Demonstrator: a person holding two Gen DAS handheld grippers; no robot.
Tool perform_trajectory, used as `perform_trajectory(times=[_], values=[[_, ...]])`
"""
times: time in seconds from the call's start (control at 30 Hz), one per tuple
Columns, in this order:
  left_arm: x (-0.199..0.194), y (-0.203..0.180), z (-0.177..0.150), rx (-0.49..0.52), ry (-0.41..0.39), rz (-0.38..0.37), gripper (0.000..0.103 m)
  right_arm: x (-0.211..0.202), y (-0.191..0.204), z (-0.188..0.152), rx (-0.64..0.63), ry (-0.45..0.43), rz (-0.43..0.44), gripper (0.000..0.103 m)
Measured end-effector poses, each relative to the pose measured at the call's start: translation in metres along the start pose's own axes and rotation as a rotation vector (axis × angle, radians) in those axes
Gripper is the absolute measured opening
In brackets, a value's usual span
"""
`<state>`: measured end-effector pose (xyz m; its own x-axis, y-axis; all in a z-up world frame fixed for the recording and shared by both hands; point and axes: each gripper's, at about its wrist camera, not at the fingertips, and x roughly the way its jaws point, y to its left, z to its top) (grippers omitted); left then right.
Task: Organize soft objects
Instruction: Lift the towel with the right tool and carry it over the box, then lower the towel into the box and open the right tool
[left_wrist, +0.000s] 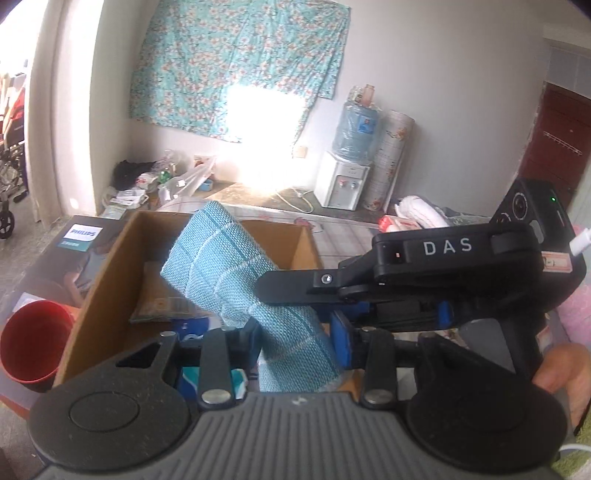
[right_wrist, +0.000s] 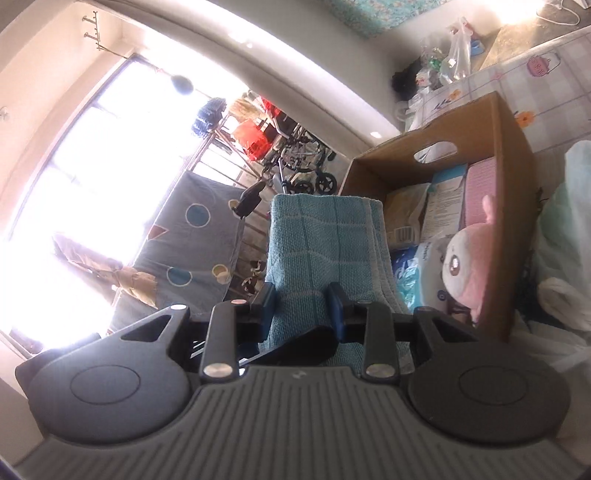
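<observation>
Teal woven towel (left_wrist: 236, 273), folded into a thick wad, sits pinched by both tools at once. Left gripper (left_wrist: 295, 336) is clamped on its lower end, blue pads pressed into the cloth. Right gripper (right_wrist: 302, 301) is clamped across the same towel from the side; in the left view its black body reads "DAS". Two grips prob. keep the folds from springing open while it's carried. Just beyond, the cardboard box (left_wrist: 110, 258) stands open-topped; the towel is held above its near edge, apparently headed in. Already inside: a pink plush toy (right_wrist: 469, 258) w/ white face, plus packets whose print is too small to read. Left of the box, a dark carton marked "PHILIPS" (left_wrist: 79, 236) and a red cup (left_wrist: 33, 339).
</observation>
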<state>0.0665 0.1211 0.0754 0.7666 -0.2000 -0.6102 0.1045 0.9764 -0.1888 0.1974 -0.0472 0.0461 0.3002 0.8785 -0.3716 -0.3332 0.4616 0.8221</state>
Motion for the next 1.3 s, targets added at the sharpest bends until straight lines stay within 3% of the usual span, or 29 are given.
perform_trajectory(times=[0.1, 0.2, 0.33, 0.4, 0.53, 0.77, 0.87, 1.03, 1.17, 1.23, 1.3], values=[[0.007, 0.039, 0.014, 0.002, 0.04, 0.129, 0.039, 0.072, 0.011, 0.009, 0.064, 0.082, 0.062, 0.03], [0.033, 0.069, 0.026, 0.018, 0.098, 0.191, 0.04, 0.124, 0.009, 0.013, 0.132, 0.104, 0.08, 0.03], [0.088, 0.098, 0.024, 0.021, 0.237, 0.216, 0.041, 0.17, -0.016, 0.014, 0.198, 0.112, -0.027, 0.03], [0.109, 0.103, 0.013, 0.081, 0.294, 0.253, 0.041, 0.181, -0.032, 0.013, 0.232, 0.118, -0.086, 0.03], [0.13, 0.104, 0.004, 0.15, 0.346, 0.269, 0.041, 0.179, -0.055, 0.003, 0.254, 0.126, -0.175, 0.031], [0.136, 0.1, -0.004, 0.243, 0.431, 0.304, 0.041, 0.176, -0.053, 0.005, 0.22, 0.118, -0.208, 0.035], [0.12, 0.095, 0.002, 0.232, 0.393, 0.296, 0.053, 0.169, -0.049, 0.005, 0.223, 0.111, -0.195, 0.036], [0.083, 0.094, 0.013, 0.197, 0.261, 0.261, 0.055, 0.14, -0.042, 0.009, 0.197, 0.072, -0.163, 0.04], [0.101, 0.105, 0.021, 0.11, 0.275, 0.267, 0.041, 0.115, -0.038, 0.009, 0.181, 0.016, -0.149, 0.041], [0.123, 0.112, 0.022, 0.049, 0.338, 0.269, 0.04, 0.105, -0.036, 0.007, 0.181, 0.001, -0.137, 0.042], [0.14, 0.118, 0.017, 0.031, 0.394, 0.283, 0.028, 0.096, -0.036, 0.003, 0.18, -0.006, -0.129, 0.042]])
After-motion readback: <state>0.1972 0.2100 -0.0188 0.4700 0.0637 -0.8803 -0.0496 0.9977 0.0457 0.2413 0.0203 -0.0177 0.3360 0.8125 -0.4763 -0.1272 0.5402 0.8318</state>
